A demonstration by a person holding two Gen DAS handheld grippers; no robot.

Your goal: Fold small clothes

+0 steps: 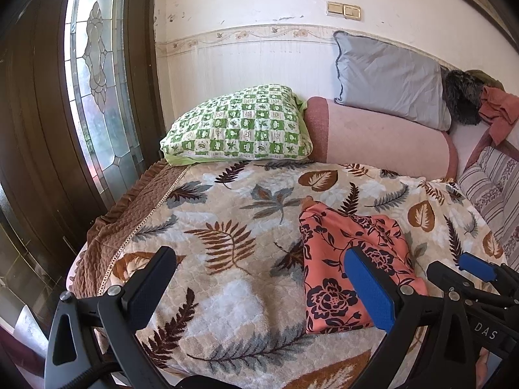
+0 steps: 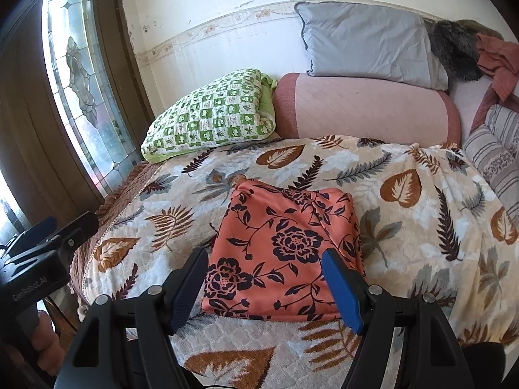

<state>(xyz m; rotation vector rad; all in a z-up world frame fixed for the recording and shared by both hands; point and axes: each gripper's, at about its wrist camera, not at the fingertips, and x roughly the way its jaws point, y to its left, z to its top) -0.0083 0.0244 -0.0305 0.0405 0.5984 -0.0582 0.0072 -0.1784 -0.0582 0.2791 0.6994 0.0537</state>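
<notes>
Room to move lies all round the folded orange cloth with dark flowers (image 2: 282,253), which rests flat on the fluffy leaf-print blanket (image 2: 421,227) near the front edge of the bed. The cloth's near edge is straight and sits just ahead of the right gripper (image 2: 264,283), whose two fingers are wide apart and hold nothing. One finger is dark, the other has a blue pad (image 2: 340,291), and the cloth's near edge shows between them. The left gripper (image 1: 259,287) is to the left of the cloth, also spread wide with nothing in it. In the left wrist view its blue pad (image 1: 369,288) sits in front of the cloth (image 1: 353,265) and its dark finger is over bare blanket (image 1: 227,291).

There is bare blanket to the left, right and far side of the cloth. The blanket's left edge meets a brown quilted trim (image 1: 129,223) that drops off the bed side.

At the far end lie a green and white checked pillow (image 2: 211,116), a long pink bolster (image 2: 363,110) and a grey pillow (image 2: 366,42) leaning on the white wall (image 2: 227,16). A striped cushion (image 2: 499,155) is at the far right. A tall patterned glass window in a dark wood frame (image 2: 78,84) stands at the left
</notes>
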